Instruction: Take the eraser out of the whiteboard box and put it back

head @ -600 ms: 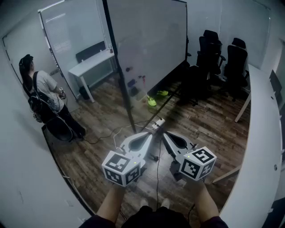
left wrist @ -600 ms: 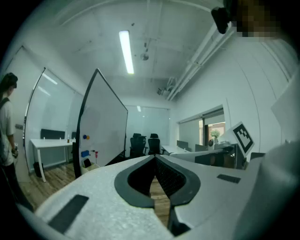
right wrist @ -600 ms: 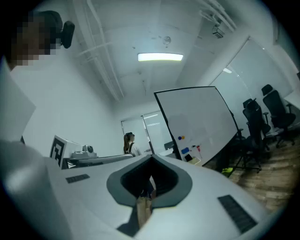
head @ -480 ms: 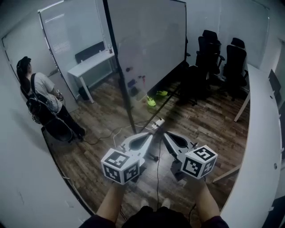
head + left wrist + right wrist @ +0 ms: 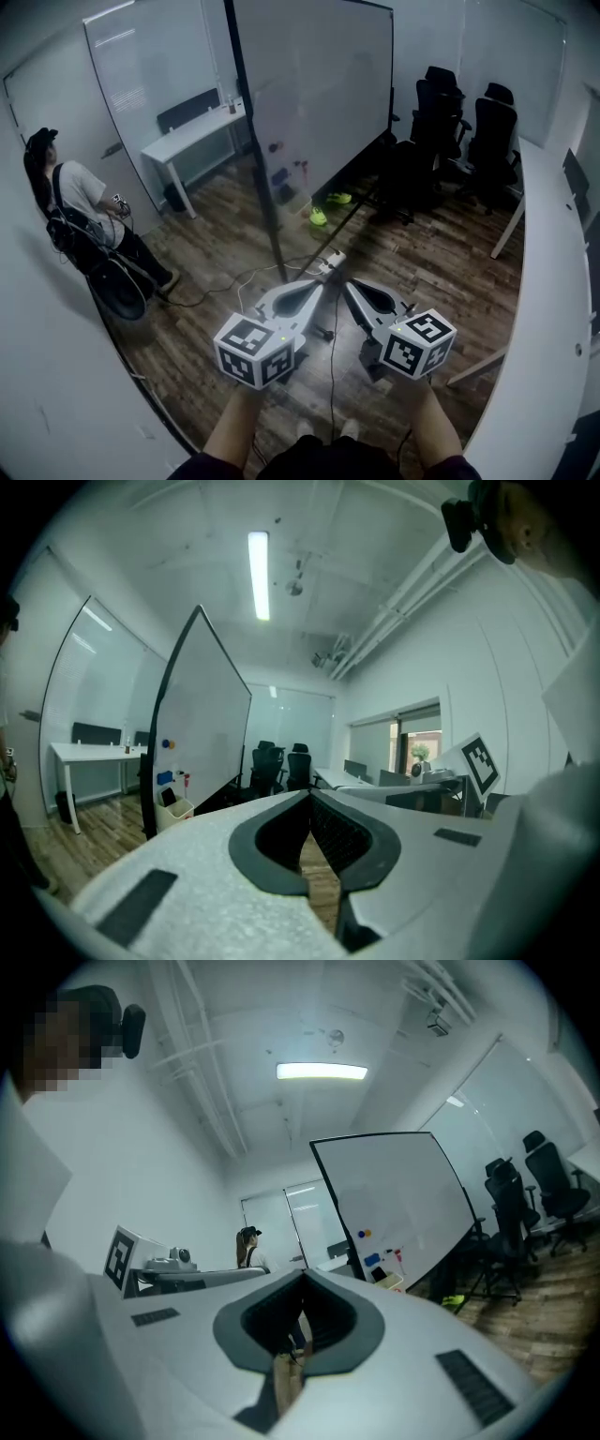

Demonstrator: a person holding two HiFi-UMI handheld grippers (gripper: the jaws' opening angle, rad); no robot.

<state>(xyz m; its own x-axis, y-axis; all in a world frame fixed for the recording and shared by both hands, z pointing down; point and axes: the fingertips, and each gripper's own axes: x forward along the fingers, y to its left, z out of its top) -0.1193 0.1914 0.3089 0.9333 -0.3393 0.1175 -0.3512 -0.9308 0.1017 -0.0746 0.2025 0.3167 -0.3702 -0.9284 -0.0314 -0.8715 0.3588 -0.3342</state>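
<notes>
The whiteboard stands on its frame across the room ahead of me. Low on it hangs a pale box with a dark flat thing standing in it. A blue block sticks to the board just above; which of the two is the eraser I cannot tell. My left gripper and right gripper are side by side, held out level, well short of the board. Both are shut with nothing between the jaws.
A person with a bag stands at the left by the glass wall. A white desk sits behind the board, black office chairs at the back right, a long white table along the right. A power strip and cables lie on the wood floor.
The person at the left has stepped further left, away from the board. Both grippers have stayed nearly where they were, still shut.
</notes>
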